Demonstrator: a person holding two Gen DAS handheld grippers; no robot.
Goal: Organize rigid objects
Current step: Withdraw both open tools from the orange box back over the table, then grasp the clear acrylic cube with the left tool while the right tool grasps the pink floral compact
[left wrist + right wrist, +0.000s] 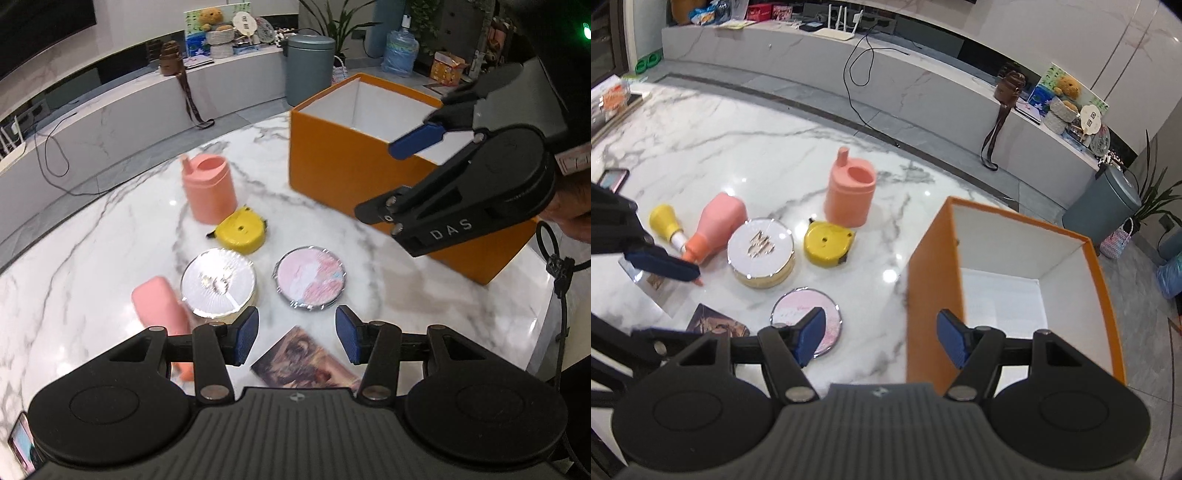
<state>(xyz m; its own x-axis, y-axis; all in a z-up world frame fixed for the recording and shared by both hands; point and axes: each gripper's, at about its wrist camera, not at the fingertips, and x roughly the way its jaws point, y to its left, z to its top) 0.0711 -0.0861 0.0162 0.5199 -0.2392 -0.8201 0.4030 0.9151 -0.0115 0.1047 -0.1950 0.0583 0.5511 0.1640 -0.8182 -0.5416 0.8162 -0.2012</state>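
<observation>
An open orange box (332,162) with a white inside stands on the marble table; it also shows in the right wrist view (932,295). On the table lie a pink cup (208,188), a yellow tape measure (240,230), a round gold tin (218,282), a round pink mirror (310,278), a pink bottle (159,306) and a dark card (303,360). My left gripper (297,338) is open and empty, just above the card, near the mirror. My right gripper (882,338) is open and empty, at the box's near left corner, beside the mirror (798,312).
A small yellow bottle (665,221) lies left of the pink bottle (718,225). A phone (613,179) lies at the far left of the table. A grey bin (310,66) stands on the floor beyond the table. A low marble bench (886,85) runs behind.
</observation>
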